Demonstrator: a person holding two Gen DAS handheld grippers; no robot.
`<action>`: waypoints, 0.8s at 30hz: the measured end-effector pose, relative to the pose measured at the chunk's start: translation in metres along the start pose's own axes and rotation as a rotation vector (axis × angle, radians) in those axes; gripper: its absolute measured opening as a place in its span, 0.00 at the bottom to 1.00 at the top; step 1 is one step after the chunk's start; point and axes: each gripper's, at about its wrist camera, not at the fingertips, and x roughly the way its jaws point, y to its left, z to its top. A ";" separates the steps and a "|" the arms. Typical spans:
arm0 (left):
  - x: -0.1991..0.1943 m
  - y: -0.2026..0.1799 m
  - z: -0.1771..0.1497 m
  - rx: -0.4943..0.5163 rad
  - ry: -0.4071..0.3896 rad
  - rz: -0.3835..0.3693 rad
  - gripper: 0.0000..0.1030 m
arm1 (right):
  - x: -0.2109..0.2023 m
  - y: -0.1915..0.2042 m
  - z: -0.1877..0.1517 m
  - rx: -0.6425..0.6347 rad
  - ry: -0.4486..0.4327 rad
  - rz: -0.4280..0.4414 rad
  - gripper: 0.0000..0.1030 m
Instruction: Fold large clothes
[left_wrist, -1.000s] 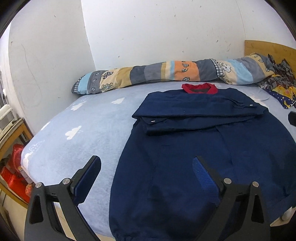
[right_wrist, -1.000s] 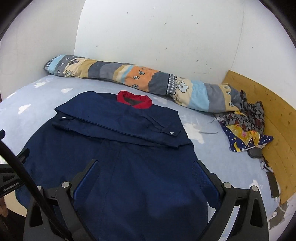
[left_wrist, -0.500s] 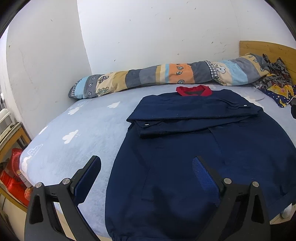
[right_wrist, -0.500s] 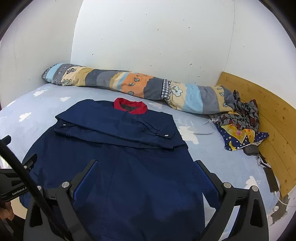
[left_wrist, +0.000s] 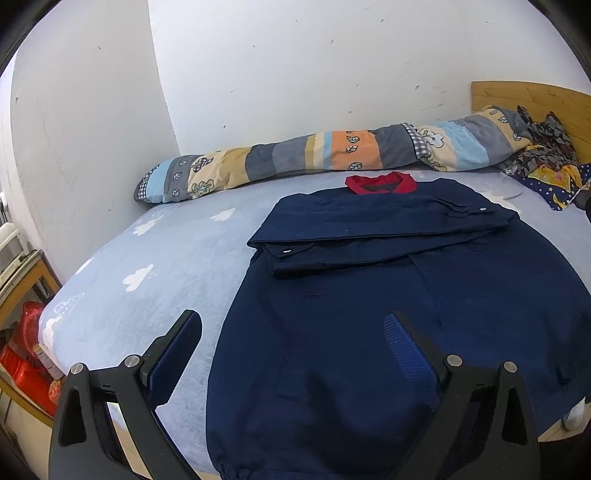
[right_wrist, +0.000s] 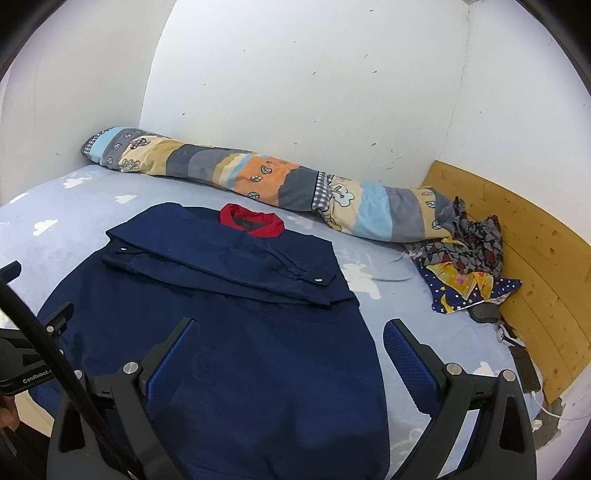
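Note:
A large navy jacket (left_wrist: 388, 314) (right_wrist: 236, 332) with a red collar (left_wrist: 380, 183) (right_wrist: 253, 219) lies flat on the pale blue bed, collar toward the wall. Both sleeves are folded across its chest, snap cuffs showing. My left gripper (left_wrist: 291, 332) hovers open above the jacket's near left hem, nothing between its fingers. Over the near right part of the jacket, my right gripper (right_wrist: 290, 339) is open and empty too. The left gripper's black body (right_wrist: 26, 365) shows at the left edge of the right wrist view.
A long patchwork bolster (left_wrist: 332, 158) (right_wrist: 266, 177) lies along the back wall. Crumpled patterned clothes (right_wrist: 469, 266) (left_wrist: 546, 166) sit by the wooden headboard (right_wrist: 524, 266). A phone with a cable (right_wrist: 528, 373) lies near it. Red items (left_wrist: 22, 354) sit on a rack left of the bed.
Both grippers have drawn back and risen slightly, so the jacket looks farther away and more wall shows. The jacket itself has not moved.

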 end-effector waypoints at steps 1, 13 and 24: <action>-0.001 -0.001 -0.001 0.006 -0.003 0.003 0.96 | -0.001 0.000 -0.001 0.001 0.001 -0.001 0.98; -0.006 -0.010 -0.015 0.050 -0.013 0.023 0.96 | -0.009 -0.004 -0.017 0.001 0.017 -0.032 0.99; 0.016 0.032 -0.049 0.080 0.096 -0.093 0.96 | -0.003 -0.069 -0.061 0.115 0.048 0.200 0.99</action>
